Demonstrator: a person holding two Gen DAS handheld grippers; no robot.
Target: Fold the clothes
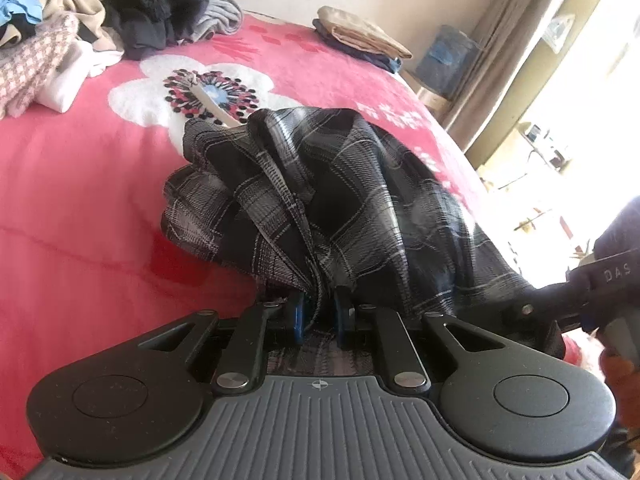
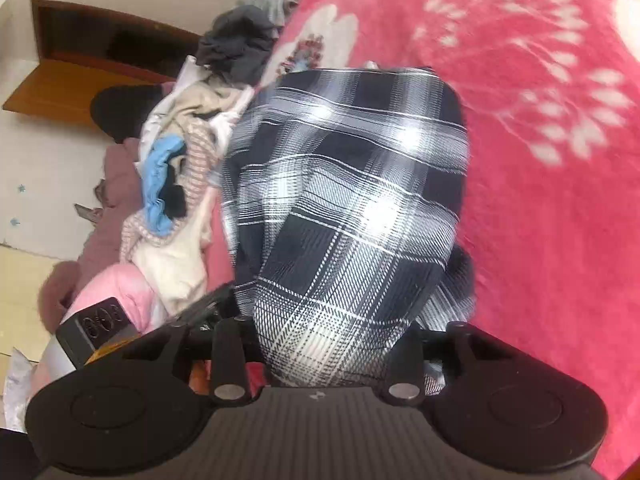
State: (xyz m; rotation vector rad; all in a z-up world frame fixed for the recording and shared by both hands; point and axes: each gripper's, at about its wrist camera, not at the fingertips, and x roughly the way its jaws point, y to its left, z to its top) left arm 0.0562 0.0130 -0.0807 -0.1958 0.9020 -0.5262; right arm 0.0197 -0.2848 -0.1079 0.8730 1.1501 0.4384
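While the left claw [image 1: 320,312] clamps a bunched fold of the black-and-white plaid cloth garment [image 1: 320,196] at centre frame above the pink floral bed blanket [image 1: 80,200], the right claw [image 2: 328,344] grips the same garment.

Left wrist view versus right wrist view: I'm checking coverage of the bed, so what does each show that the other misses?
Only the left wrist view shows the folded stack and curtain. Only the right wrist view shows the wooden headboard and pink garment. Both share the plaid garment, unfolded pile and red blanket.
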